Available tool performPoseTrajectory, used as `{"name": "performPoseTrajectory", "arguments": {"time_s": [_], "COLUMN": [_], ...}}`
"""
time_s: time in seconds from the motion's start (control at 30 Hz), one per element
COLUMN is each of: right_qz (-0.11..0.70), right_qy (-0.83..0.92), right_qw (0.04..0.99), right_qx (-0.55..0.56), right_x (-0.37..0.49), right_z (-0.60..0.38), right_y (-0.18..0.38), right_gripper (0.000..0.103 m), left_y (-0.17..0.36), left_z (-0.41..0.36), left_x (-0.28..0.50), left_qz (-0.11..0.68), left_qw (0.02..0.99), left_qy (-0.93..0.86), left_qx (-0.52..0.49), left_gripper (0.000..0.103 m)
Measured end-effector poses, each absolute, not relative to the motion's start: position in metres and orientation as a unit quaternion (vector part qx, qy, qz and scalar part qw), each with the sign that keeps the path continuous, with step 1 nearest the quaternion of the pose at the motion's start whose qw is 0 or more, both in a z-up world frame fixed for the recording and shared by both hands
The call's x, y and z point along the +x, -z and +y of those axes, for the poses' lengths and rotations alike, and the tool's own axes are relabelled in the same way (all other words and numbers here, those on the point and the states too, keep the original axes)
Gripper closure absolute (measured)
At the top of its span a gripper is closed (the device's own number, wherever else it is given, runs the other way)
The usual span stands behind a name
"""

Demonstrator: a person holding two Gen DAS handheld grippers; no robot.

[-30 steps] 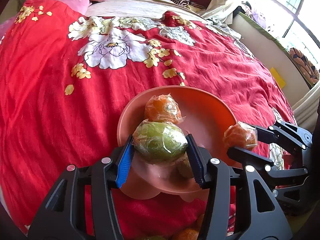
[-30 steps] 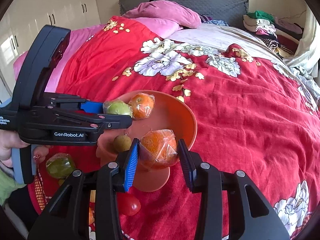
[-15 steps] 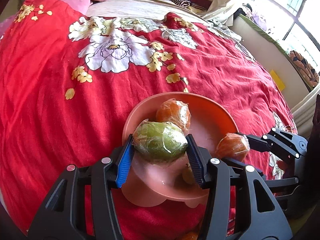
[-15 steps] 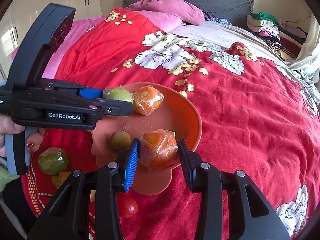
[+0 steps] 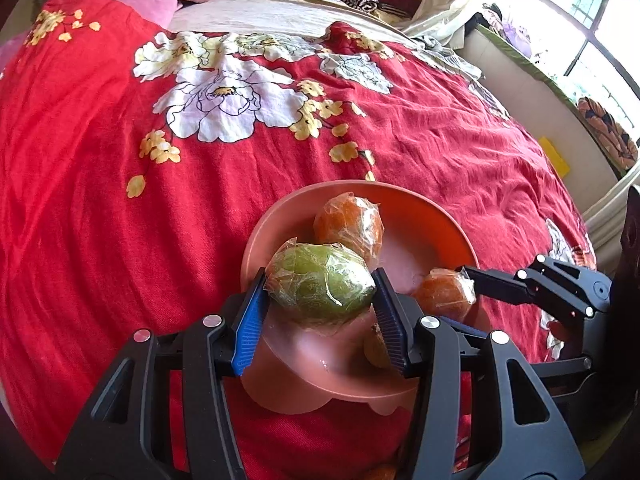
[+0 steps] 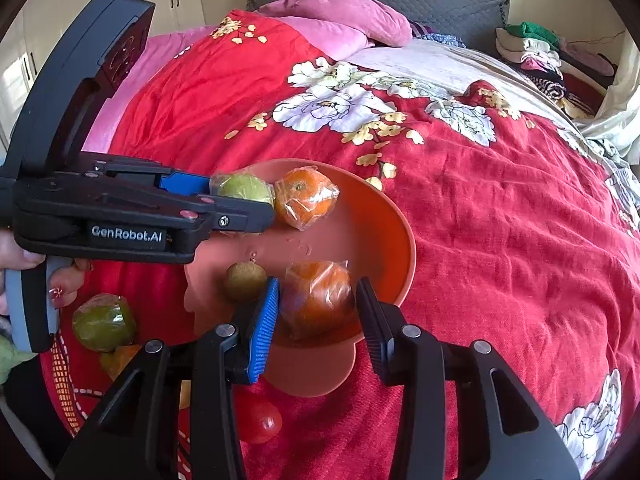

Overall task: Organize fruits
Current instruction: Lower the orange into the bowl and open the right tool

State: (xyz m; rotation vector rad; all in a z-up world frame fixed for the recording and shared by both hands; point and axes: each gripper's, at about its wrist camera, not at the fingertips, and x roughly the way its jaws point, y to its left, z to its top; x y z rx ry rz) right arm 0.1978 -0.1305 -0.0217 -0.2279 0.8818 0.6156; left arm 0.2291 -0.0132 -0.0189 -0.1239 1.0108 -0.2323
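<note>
An orange bowl (image 5: 448,224) (image 6: 396,240) stands on the red bed cover. My left gripper (image 5: 320,292) is shut on a wrapped green fruit (image 5: 320,284) (image 6: 244,188) over the bowl's near side. My right gripper (image 6: 318,308) is shut on a wrapped orange (image 6: 320,300) (image 5: 444,296), low inside the bowl. Another wrapped orange (image 5: 348,224) (image 6: 306,196) and a small brown fruit (image 6: 245,282) lie in the bowl.
On the cover left of the bowl lie a wrapped green fruit (image 6: 104,322), an orange fruit (image 6: 120,360) and a red tomato (image 6: 260,420). Pink pillows (image 6: 340,20) and folded clothes (image 6: 532,52) lie at the bed's far end.
Both grippers have moved forward and down over the bowl with their fruits. The right gripper's orange now sits low inside the bowl.
</note>
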Motion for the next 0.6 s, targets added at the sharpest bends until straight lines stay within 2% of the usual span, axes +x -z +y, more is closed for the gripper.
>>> {"name": "performPoseTrajectory", "arguments": {"time_s": [0.2,0.6], "right_qz": [0.417,0.41], "right_qy": [-0.287,-0.268], "right_qw": [0.856,0.868], "right_qx": [-0.102,-0.084], "right_x": [0.196,0.185], "right_z": [-0.132,-0.151], "right_y": [0.018,0.006], "right_gripper": [0.064,0.051], "left_y": [0.02,0.022], "left_z": [-0.012,-0.015], "left_x": [0.23,0.229], "left_qz": [0.484,0.485], "left_qw": [0.866,0.864], "left_qy": [0.113,0.12], "left_qx": [-0.06,-0.062], "left_gripper": [0.06,0.06]}}
